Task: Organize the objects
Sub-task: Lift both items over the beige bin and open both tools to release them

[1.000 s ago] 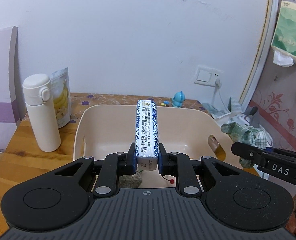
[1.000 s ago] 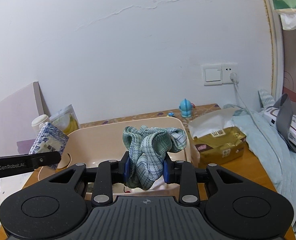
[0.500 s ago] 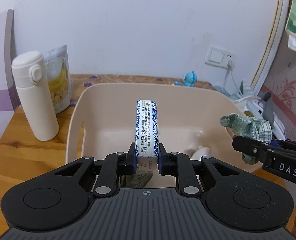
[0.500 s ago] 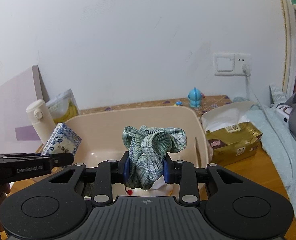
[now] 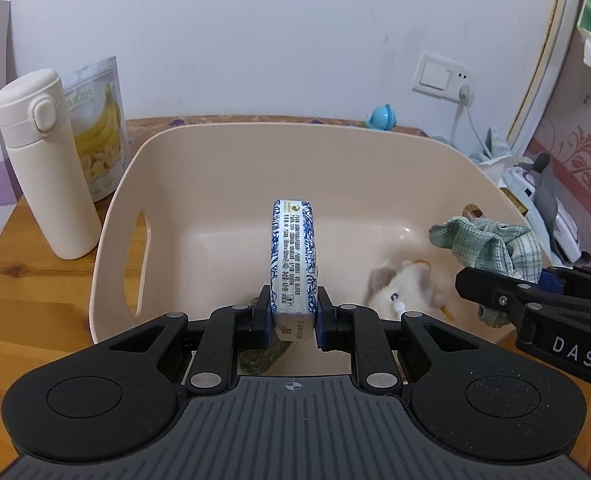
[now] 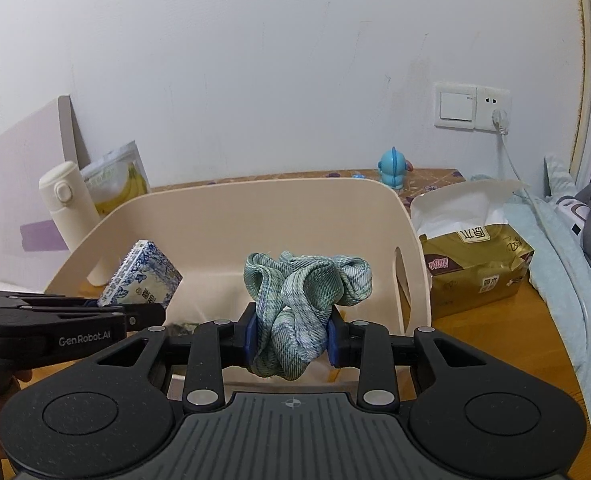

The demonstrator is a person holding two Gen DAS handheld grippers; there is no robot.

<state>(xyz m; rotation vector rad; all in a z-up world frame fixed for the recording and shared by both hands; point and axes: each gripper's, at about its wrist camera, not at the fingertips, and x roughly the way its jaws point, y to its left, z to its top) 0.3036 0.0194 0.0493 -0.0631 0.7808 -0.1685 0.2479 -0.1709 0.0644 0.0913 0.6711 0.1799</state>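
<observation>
Two loads over the bin, ready to set down

Both grippers are loaded and I have them poised above the cream plastic bin (image 5: 231, 184) on the wooden worktop (image 5: 35, 292). My left gripper (image 5: 293, 316) pinches a blue-and-white patterned tissue pack (image 5: 293, 256) by its near end, so the pack sticks out forward over the middle of the bin floor. My right gripper (image 6: 291, 338) is clamped on a bunched green checked cloth (image 6: 303, 296), which hangs over the bin's right-hand part, near the wall with the handle slot (image 6: 401, 284).

To do this step well, I would lower each load close to the floor of the bin before letting go, not drop it from the rim. A white plush toy (image 5: 403, 284) already lies at the right of the bin floor, and something dark and greenish (image 5: 261, 356) sits just under the left gripper; I cannot tell what it is. The pack should go flat into the bare stretch to the left of the toy. The cloth is soft and may catch on a pad, so I would spread the jaws wide and lift straight up.

Both grippers share a tight space, so I judge it safer to release one at a time. The white flask (image 5: 47, 168) and banana chip bag (image 5: 99, 128) stand outside the bin on the left, clear of the work.
</observation>
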